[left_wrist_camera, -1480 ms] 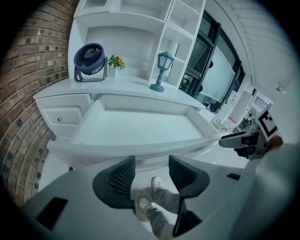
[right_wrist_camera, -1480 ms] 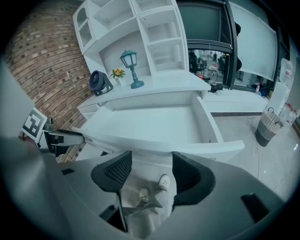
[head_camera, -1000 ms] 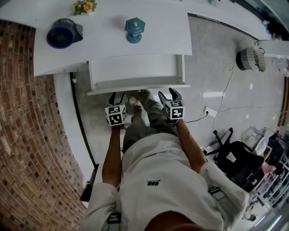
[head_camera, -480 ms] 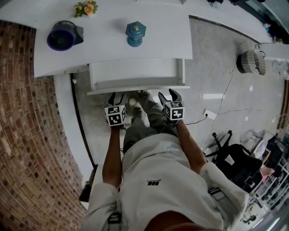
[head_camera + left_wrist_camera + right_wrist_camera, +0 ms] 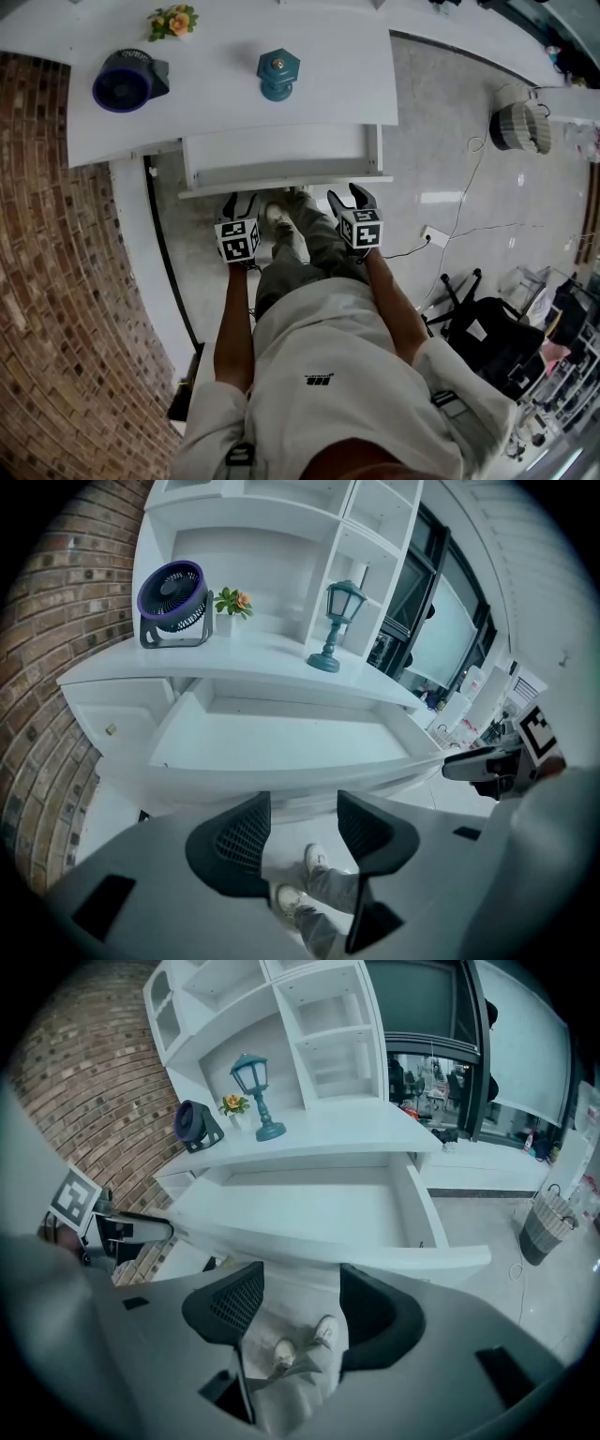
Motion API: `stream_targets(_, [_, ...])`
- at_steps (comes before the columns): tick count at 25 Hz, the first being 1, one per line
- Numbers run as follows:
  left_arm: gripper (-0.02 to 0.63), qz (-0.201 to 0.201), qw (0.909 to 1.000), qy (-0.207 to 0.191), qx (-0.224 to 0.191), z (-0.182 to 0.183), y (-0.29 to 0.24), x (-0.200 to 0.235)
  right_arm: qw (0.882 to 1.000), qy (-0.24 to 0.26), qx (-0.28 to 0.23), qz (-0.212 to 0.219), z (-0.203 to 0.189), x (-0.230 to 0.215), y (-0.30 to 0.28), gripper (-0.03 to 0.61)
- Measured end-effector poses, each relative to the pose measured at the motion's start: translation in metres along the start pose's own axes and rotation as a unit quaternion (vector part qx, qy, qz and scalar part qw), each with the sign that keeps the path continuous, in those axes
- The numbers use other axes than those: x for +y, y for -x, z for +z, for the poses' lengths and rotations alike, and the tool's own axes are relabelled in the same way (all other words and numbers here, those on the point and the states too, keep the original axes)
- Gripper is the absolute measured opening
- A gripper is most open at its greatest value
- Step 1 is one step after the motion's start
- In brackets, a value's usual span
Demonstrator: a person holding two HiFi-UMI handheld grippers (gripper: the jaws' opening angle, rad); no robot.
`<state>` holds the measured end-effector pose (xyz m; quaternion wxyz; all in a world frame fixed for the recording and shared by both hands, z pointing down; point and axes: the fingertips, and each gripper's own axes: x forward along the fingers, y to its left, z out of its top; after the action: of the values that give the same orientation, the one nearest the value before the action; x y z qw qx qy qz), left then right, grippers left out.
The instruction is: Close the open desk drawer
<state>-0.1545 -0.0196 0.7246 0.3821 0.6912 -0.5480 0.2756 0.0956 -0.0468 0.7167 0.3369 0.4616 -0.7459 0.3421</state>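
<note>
The white desk drawer (image 5: 281,155) stands pulled out from under the desk top (image 5: 225,94), empty inside. Its front panel (image 5: 286,181) faces me. My left gripper (image 5: 240,201) is held just below the panel's left part, jaws open and empty. My right gripper (image 5: 350,195) hangs below the panel's right part, also open and empty. In the left gripper view the drawer (image 5: 281,742) fills the middle, right above the gripper (image 5: 302,827). The right gripper view shows the drawer (image 5: 319,1208) and its front edge (image 5: 375,1251) just above the gripper (image 5: 300,1312).
On the desk stand a purple fan (image 5: 127,80), a teal lantern (image 5: 277,67) and a small flower pot (image 5: 171,19). A brick wall (image 5: 56,281) runs along the left. My legs and shoes (image 5: 281,216) are under the drawer. A waste basket (image 5: 517,120) stands right.
Both grippers have held almost still below the drawer front; the view has shifted slightly. The drawer stays pulled out as before.
</note>
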Motion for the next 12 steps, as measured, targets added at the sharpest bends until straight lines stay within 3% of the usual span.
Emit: stream_targets(12, [0.224, -0.006, 1.0000, 0.002, -0.003, 0.015, -0.008, 0.004, 1.000, -0.005, -0.003, -0.007, 0.015, -0.005, -0.008, 0.255])
